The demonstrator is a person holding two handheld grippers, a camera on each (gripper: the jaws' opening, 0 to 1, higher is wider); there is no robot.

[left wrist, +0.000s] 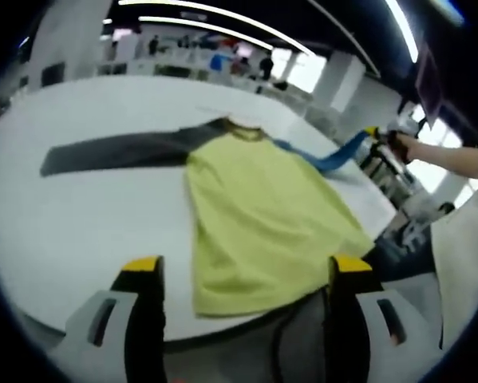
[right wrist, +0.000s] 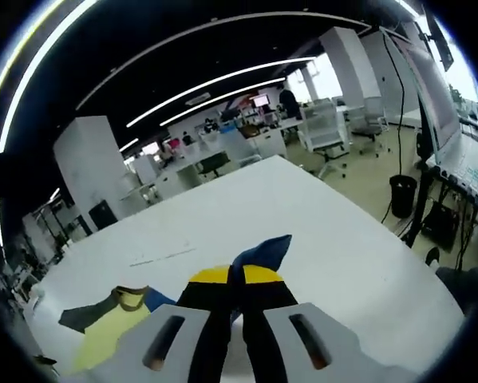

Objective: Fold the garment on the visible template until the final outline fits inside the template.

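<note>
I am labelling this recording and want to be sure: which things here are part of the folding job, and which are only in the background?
Part of the job:
- yellow shirt with one grey sleeve and one blue sleeve
- white table
- right gripper, shut on the blue sleeve
- left gripper, open

Background:
- black bin
- office chairs

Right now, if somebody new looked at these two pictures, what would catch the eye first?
The yellow-green shirt lies flat on the white table, one dark grey sleeve stretched out to the side. The other sleeve, blue, is lifted off the table, pinched in the shut right tool. The left tool hovers open near the hem.
</note>
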